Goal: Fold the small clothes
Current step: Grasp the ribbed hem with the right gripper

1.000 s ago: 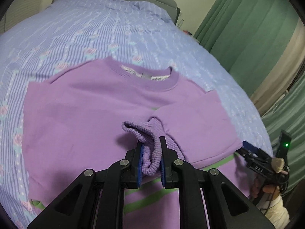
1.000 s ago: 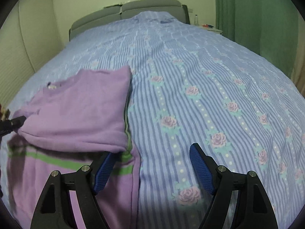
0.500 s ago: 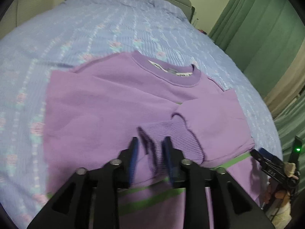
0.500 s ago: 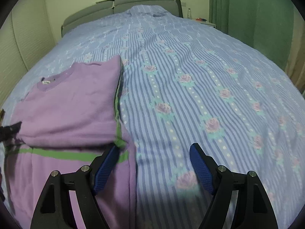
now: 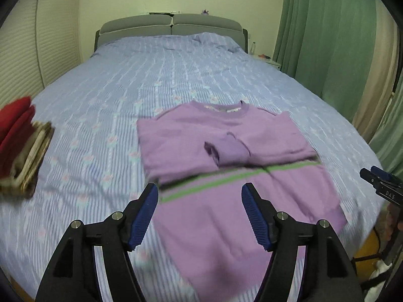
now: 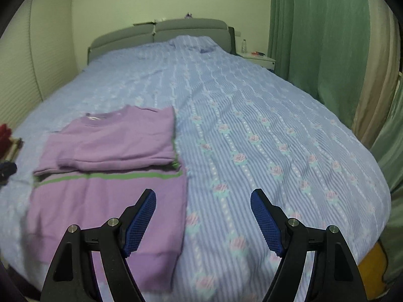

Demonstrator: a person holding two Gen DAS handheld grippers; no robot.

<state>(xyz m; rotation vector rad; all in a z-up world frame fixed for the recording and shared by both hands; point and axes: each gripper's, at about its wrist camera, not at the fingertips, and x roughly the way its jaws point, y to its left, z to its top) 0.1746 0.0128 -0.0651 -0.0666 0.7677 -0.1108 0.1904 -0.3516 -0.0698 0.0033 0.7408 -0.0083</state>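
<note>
The left gripper (image 5: 200, 216) has just been opening its blue ribbed pads, and nothing lies between them now; the right gripper (image 6: 202, 222) also stands wide and empty. Both hover above the near half of the lilac knitted sweater with a green stripe (image 5: 226, 161), which lies flat on the blue striped, rose-patterned bedspread (image 6: 264, 130). Its ribbed sleeve cuff (image 5: 221, 151) rests loose across the chest, both sleeves folded inward.

The next step is probably the fold of the bottom half up toward the neckline. To do it well, each gripper should take a corner of the hem (image 6: 141, 256) at the same depth, lift both together, and lay the hem level with the collar (image 5: 221, 109) so the sleeves stay tucked. Motion blur softens the hem's edge, so the corners are hard to place exactly. A stack of red and beige folded clothes (image 5: 20, 148) sits well apart to the left.
</note>
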